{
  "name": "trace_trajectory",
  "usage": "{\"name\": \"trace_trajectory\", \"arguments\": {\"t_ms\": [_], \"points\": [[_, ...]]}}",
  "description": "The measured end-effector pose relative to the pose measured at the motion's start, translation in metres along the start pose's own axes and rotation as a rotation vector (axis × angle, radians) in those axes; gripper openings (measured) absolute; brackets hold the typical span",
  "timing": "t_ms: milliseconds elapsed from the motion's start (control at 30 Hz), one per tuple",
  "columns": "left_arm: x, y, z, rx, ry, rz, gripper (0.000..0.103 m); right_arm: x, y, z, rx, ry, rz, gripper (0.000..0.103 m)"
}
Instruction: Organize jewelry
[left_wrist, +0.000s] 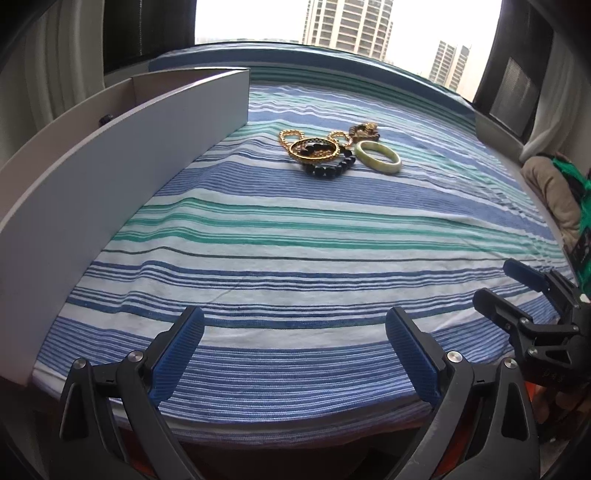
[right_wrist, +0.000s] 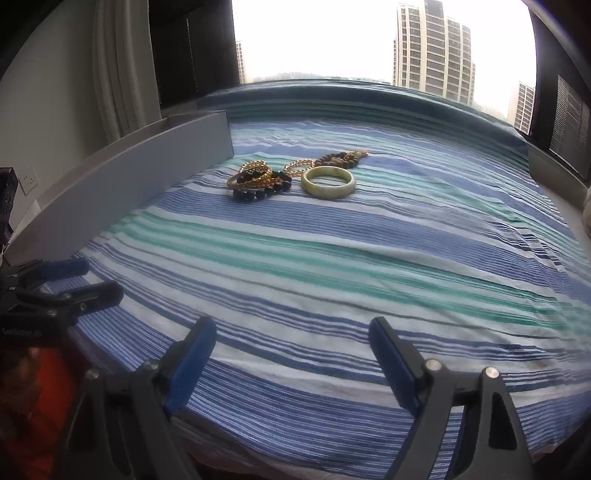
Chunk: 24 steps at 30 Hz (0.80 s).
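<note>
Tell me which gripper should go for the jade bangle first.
Probably right. The jade bangle lies on the right edge of the jewelry pile, nearly straight ahead of the open right gripper. The left gripper, also open, sits nearer the grey box.

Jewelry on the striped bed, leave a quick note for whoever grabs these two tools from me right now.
Left tool: open, empty, over the near edge of the striped sheet.
Right tool: open, empty, beside it.
Jewelry sits in one cluster mid-bed: gold bangle lying on the dark bead bracelet, gold chain behind, brown bead strand at the back, pale green bangle to the right.
Grey drawer stands on the left.
Done: nothing sorted yet.
Left: separate and put away every piece.
</note>
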<state>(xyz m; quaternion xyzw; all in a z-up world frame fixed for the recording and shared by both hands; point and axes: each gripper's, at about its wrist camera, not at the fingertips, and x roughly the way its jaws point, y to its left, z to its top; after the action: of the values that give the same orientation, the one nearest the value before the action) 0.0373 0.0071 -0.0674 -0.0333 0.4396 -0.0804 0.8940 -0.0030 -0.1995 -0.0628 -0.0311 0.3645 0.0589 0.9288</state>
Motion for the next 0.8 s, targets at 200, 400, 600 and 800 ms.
{"name": "trace_trajectory", "arguments": {"t_ms": [200, 400, 600, 800], "points": [[-0.009, 0.004, 0.003, -0.003, -0.032, 0.031, 0.099, -0.006, 0.004, 0.004, -0.025, -0.028, -0.037, 0.086], [-0.008, 0.005, 0.001, -0.005, -0.01, 0.036, 0.099, -0.003, 0.003, 0.002, -0.021, -0.013, -0.042, 0.086], [-0.01, 0.005, 0.002, 0.001, -0.016, 0.051, 0.099, -0.005, 0.006, 0.002, -0.033, -0.022, -0.041, 0.086], [-0.013, 0.007, 0.003, -0.001, -0.03, 0.073, 0.099, -0.01, 0.008, 0.004, -0.048, -0.05, -0.055, 0.086]]}}
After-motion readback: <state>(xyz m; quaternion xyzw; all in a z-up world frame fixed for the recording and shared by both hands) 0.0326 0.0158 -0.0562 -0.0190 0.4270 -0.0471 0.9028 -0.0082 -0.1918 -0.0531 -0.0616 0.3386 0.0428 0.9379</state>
